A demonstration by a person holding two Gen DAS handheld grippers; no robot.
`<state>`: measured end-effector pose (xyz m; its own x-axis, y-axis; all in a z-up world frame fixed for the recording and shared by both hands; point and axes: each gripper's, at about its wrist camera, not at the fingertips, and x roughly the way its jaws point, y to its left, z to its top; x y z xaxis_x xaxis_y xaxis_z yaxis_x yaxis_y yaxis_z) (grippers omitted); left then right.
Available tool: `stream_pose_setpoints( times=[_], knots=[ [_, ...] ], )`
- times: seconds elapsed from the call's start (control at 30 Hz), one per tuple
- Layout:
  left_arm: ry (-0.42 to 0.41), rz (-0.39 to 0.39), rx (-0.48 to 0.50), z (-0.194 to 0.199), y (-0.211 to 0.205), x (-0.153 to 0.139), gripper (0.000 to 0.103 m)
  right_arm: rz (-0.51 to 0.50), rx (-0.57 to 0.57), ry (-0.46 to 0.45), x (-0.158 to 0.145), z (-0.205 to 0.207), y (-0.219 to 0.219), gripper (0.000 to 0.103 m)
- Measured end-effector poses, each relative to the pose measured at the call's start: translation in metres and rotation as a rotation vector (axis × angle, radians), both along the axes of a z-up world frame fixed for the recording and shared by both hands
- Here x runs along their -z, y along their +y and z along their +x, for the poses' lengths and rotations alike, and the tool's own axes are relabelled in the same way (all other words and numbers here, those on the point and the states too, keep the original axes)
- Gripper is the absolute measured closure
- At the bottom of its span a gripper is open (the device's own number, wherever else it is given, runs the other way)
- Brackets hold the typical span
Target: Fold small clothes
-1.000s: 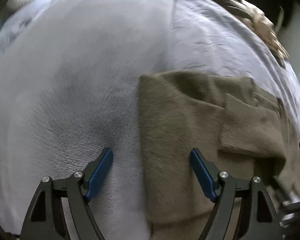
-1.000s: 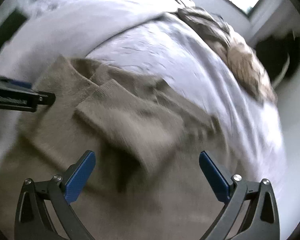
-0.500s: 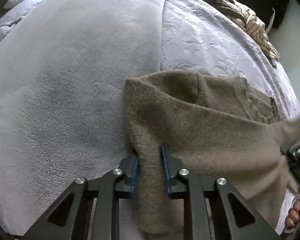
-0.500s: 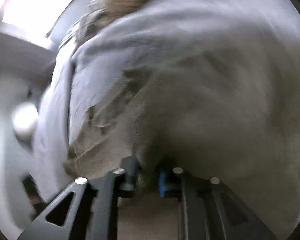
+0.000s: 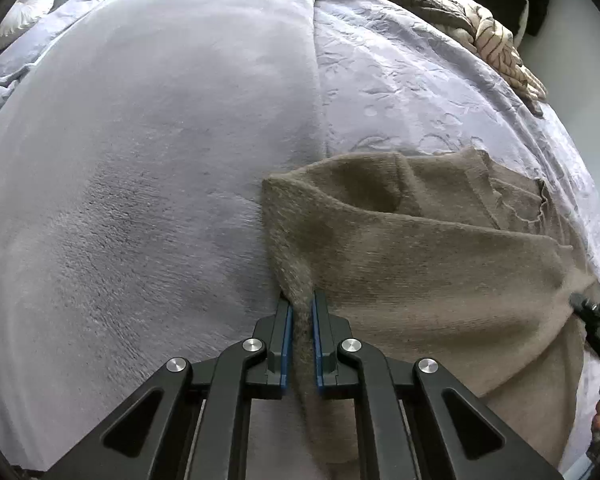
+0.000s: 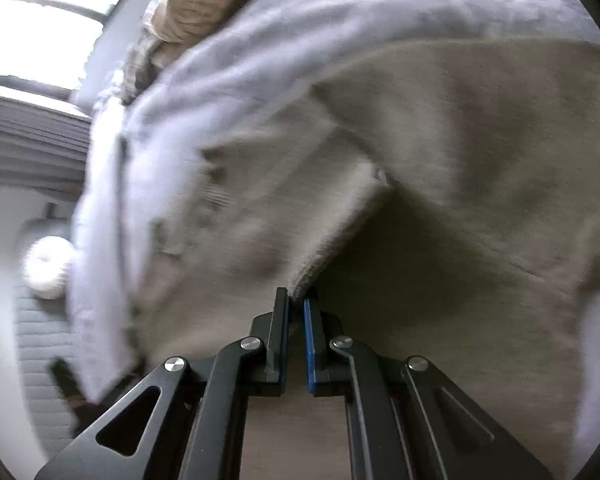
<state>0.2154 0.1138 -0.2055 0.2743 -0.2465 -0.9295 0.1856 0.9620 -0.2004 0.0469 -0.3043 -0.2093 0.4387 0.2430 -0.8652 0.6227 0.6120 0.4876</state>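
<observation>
A taupe knit sweater (image 5: pixel 420 248) lies on a lilac bedspread (image 5: pixel 140 160). My left gripper (image 5: pixel 301 304) is shut on the sweater's near left edge, with fabric pinched between the blue pads. My right gripper (image 6: pixel 297 300) is shut on another edge of the same sweater (image 6: pixel 440 160) and lifts a flap of it; that view is blurred. The right gripper's tip (image 5: pixel 592 316) shows at the right edge of the left wrist view, beside the sweater's right side.
A heap of beige and striped clothes (image 5: pixel 480 28) lies at the far right of the bed, also in the right wrist view (image 6: pixel 192 16). A pillow (image 5: pixel 24 12) sits at the far left. The bed's right edge (image 5: pixel 596 216) drops to the floor.
Both grippers were open over the sweater a second ago. Both have closed on its edges. The right gripper has swung round and raised its edge.
</observation>
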Motion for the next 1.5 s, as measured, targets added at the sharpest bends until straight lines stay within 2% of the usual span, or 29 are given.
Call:
stream_pose_setpoints(
  times=[0.03, 0.07, 0.17, 0.2, 0.23, 0.3, 0.43, 0.57, 0.6, 0.67, 0.7, 0.9, 0.93, 0.97, 1.0, 1.07, 1.13, 1.2, 1.27, 1.3, 1.4, 1.47, 1.5],
  knots=[
    [0.005, -0.015, 0.001, 0.001, 0.004, 0.000, 0.093, 0.018, 0.039, 0.019, 0.006, -0.009, -0.005, 0.101],
    [0.006, -0.026, -0.003, 0.000, 0.007, -0.001, 0.093, 0.031, 0.073, 0.023, 0.008, -0.017, -0.009, 0.101],
    [-0.008, 0.014, -0.019, -0.003, 0.011, -0.008, 0.092, 0.110, 0.103, -0.018, 0.007, -0.031, -0.004, 0.093],
    [-0.026, 0.038, -0.028, -0.005, 0.011, -0.013, 0.092, 0.144, 0.075, -0.032, 0.006, -0.030, 0.005, 0.083],
    [-0.044, 0.070, -0.039, -0.007, 0.013, -0.019, 0.092, 0.192, 0.030, -0.056, 0.005, -0.029, 0.020, 0.062],
    [-0.052, 0.093, -0.053, -0.011, 0.017, -0.026, 0.092, 0.281, -0.065, -0.105, 0.005, -0.021, 0.060, 0.038],
    [-0.044, 0.117, -0.087, -0.022, 0.027, -0.035, 0.092, 0.497, -0.218, -0.139, 0.025, 0.004, 0.157, 0.038],
    [-0.055, 0.144, -0.118, -0.032, 0.035, -0.042, 0.092, 0.616, -0.220, -0.133, 0.051, 0.030, 0.216, 0.038],
    [-0.059, 0.147, -0.125, -0.035, 0.038, -0.043, 0.092, 0.625, -0.209, -0.137, 0.055, 0.039, 0.224, 0.043],
    [-0.055, 0.155, -0.137, -0.039, 0.043, -0.045, 0.092, 0.617, -0.191, -0.135, 0.061, 0.053, 0.232, 0.076],
    [-0.054, 0.162, -0.142, -0.041, 0.046, -0.046, 0.092, 0.613, -0.184, -0.118, 0.062, 0.059, 0.239, 0.097],
    [-0.067, 0.201, -0.138, -0.049, 0.056, -0.048, 0.091, 0.589, -0.201, -0.048, 0.078, 0.061, 0.258, 0.097],
    [-0.063, 0.205, -0.137, -0.050, 0.057, -0.047, 0.083, 0.589, -0.198, -0.038, 0.081, 0.060, 0.259, 0.097],
    [-0.057, 0.210, -0.139, -0.050, 0.057, -0.045, 0.038, 0.593, -0.193, -0.036, 0.083, 0.059, 0.256, 0.097],
    [-0.059, 0.215, -0.152, -0.051, 0.057, -0.045, 0.002, 0.602, -0.197, -0.039, 0.082, 0.059, 0.254, 0.097],
    [-0.112, 0.225, -0.161, -0.056, 0.052, -0.051, 0.000, 0.589, -0.239, -0.035, 0.075, 0.059, 0.250, 0.095],
    [-0.115, 0.230, -0.138, -0.057, 0.042, -0.051, 0.000, 0.526, -0.295, -0.045, 0.055, 0.056, 0.237, 0.094],
    [-0.099, 0.217, -0.124, -0.057, 0.033, -0.049, 0.000, 0.435, -0.304, -0.077, 0.034, 0.048, 0.214, 0.094],
    [-0.088, 0.214, -0.122, -0.057, 0.023, -0.048, 0.000, 0.315, -0.271, -0.116, 0.012, 0.041, 0.179, 0.094],
    [-0.086, 0.222, -0.124, -0.057, 0.018, -0.048, 0.000, 0.222, -0.237, -0.131, -0.001, 0.038, 0.154, 0.094],
    [-0.056, 0.208, -0.123, -0.055, 0.001, -0.046, 0.000, 0.044, -0.156, -0.141, -0.023, 0.036, 0.100, 0.094],
    [-0.025, 0.180, -0.119, -0.054, -0.008, -0.041, 0.000, 0.003, -0.087, -0.119, -0.030, 0.032, 0.064, 0.094],
    [-0.022, 0.172, -0.107, -0.055, -0.015, -0.040, 0.001, 0.012, -0.046, -0.108, -0.029, 0.028, 0.049, 0.088]
  ],
)
